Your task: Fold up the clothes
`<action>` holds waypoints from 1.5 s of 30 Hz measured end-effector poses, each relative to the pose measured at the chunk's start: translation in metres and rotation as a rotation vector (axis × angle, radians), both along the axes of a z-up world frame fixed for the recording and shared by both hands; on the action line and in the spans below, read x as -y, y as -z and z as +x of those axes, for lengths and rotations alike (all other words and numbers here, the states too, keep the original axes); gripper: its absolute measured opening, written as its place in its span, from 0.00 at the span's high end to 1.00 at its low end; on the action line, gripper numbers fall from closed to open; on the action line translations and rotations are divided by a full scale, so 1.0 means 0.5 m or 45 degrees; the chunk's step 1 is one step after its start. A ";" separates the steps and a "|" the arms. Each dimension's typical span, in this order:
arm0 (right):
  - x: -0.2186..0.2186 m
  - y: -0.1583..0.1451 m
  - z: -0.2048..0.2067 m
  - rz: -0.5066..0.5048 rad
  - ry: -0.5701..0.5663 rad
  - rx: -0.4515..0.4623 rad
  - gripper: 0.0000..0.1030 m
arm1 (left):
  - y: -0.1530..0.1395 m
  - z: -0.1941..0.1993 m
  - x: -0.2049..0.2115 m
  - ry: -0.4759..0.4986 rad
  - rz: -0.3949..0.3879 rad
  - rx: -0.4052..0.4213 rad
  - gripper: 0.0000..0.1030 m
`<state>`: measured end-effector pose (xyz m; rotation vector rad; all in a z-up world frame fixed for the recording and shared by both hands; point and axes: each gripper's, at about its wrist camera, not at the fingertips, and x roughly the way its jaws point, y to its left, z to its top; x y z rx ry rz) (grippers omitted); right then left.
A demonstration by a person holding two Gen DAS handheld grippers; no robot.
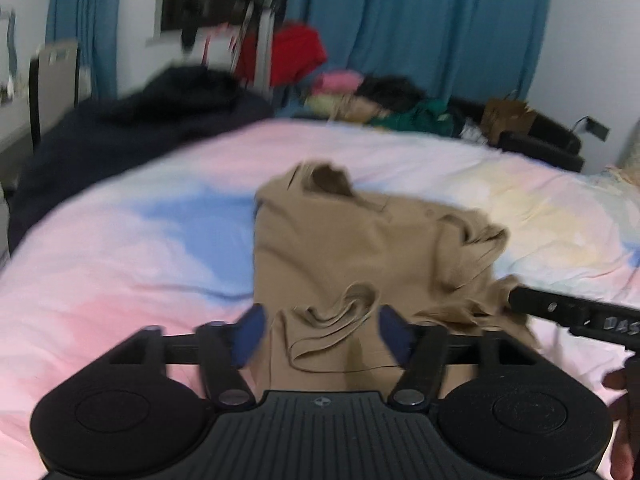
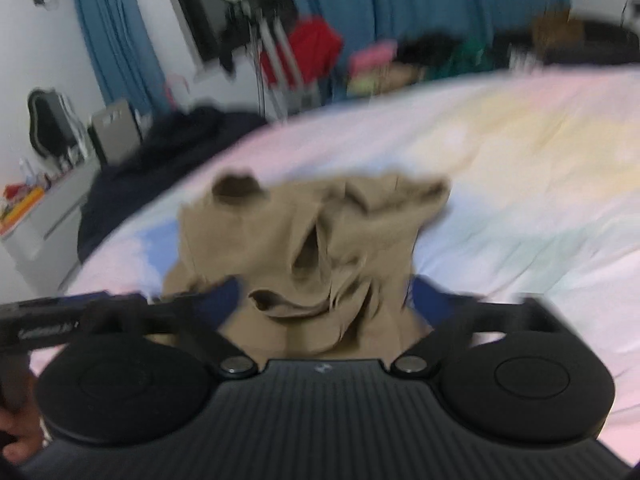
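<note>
A tan garment [image 1: 340,240] lies crumpled and partly folded on a pastel pink, blue and yellow bedsheet [image 1: 120,248]. My left gripper [image 1: 320,326] is open, its blue-padded fingers either side of a bunched tan fold at the garment's near edge. The right gripper's black finger [image 1: 560,308] shows at the right of this view, against the cloth's right edge. In the right wrist view, which is blurred, my right gripper [image 2: 324,300] is open and straddles the rumpled tan garment [image 2: 304,232]. The left gripper's body [image 2: 72,316] shows at the left.
A dark blanket [image 1: 132,128] lies at the bed's far left. Piled clothes [image 1: 360,96] in pink, black, green and red sit beyond the far edge, before blue curtains [image 1: 420,20]. A chair [image 1: 52,76] and a desk stand at left. A brown paper bag [image 1: 508,116] is at far right.
</note>
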<state>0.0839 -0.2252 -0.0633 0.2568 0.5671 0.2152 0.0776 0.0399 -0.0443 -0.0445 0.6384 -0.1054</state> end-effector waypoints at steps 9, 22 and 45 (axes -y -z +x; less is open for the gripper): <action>0.016 -0.056 -0.110 -0.022 0.082 0.153 0.00 | -0.053 -0.132 0.022 0.028 -0.041 0.104 0.02; 0.028 -0.042 -0.121 -0.015 0.160 0.089 0.00 | 0.097 -0.180 -0.037 -0.063 -0.603 -0.521 0.02; 0.037 -0.023 -0.131 0.209 0.140 -0.067 0.00 | 0.170 -0.152 -0.086 -0.302 -0.877 -0.466 0.52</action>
